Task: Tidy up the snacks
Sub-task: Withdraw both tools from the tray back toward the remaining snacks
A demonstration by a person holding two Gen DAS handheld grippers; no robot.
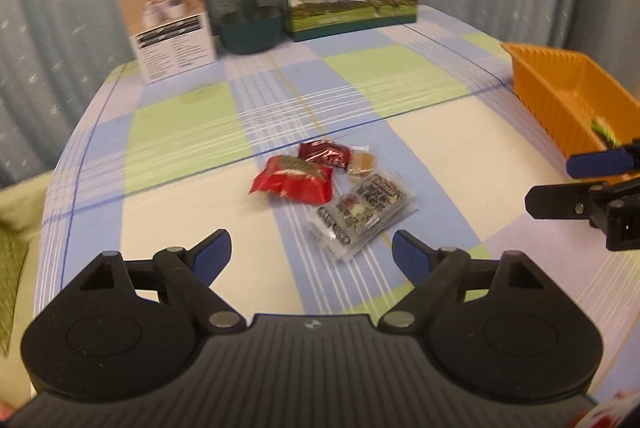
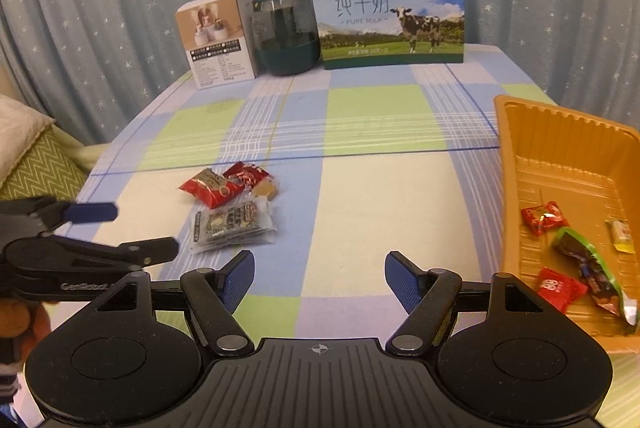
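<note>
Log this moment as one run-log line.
left gripper: open, empty | right gripper: open, empty | snack pile: on tablecloth | orange tray: holds snacks

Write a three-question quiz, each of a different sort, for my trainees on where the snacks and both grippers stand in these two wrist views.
1. True or false: the left gripper is shut on a snack.
2. How many wrapped snacks lie in the orange plastic tray?
   A. two  B. four  C. none
3. Fill in: the clear packet with dark print lies on the checked ______.

Key
1. False: both it and the right gripper are open and empty.
2. B
3. tablecloth, beside the bright red foil packet.
</note>
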